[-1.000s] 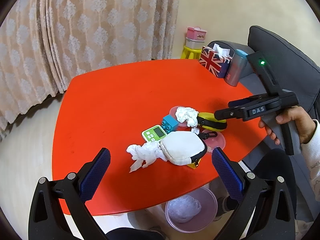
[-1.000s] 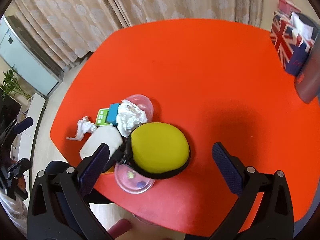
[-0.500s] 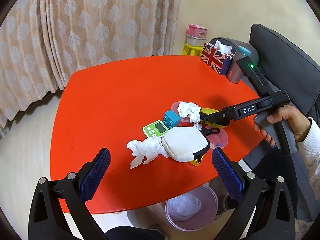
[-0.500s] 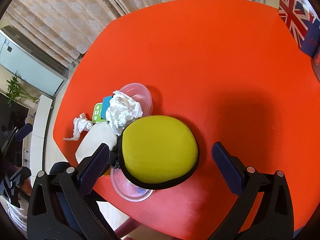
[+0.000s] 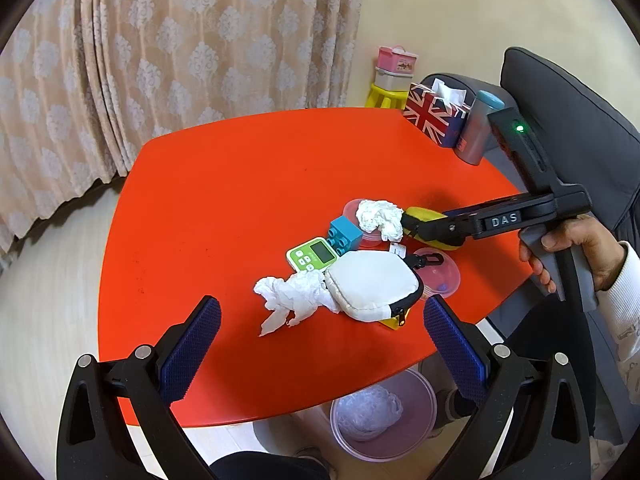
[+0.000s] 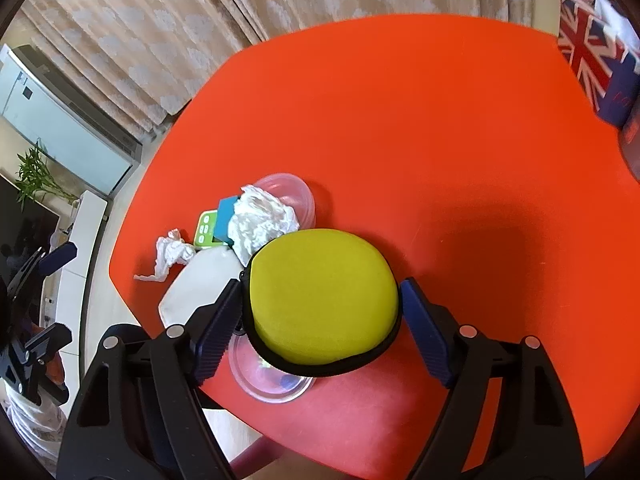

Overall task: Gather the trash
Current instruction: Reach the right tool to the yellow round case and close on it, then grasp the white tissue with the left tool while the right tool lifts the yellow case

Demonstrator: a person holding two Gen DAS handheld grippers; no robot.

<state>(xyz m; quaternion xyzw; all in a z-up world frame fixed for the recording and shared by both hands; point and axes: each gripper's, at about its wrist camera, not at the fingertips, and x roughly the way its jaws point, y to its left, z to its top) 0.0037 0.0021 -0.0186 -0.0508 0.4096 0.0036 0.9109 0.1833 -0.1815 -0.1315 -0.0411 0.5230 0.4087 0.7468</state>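
The right claw (image 6: 320, 286) has just been closing and now clamps the stiff yellow case (image 6: 320, 304). The crumpled tissue (image 6: 262, 222) lies just ahead-left of it. The tissue looks soft and very light, so I would pinch its bulky middle. The left claw (image 5: 322, 304) stands apart.

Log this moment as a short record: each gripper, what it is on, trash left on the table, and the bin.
right gripper: jaws just closing around the yellow zip case, both pads at its sides
left gripper: open, holds nothing
trash on table: crumpled tissue beside the white pouch; second tissue wad by the blue brick
bin: pink, on the floor below the red table
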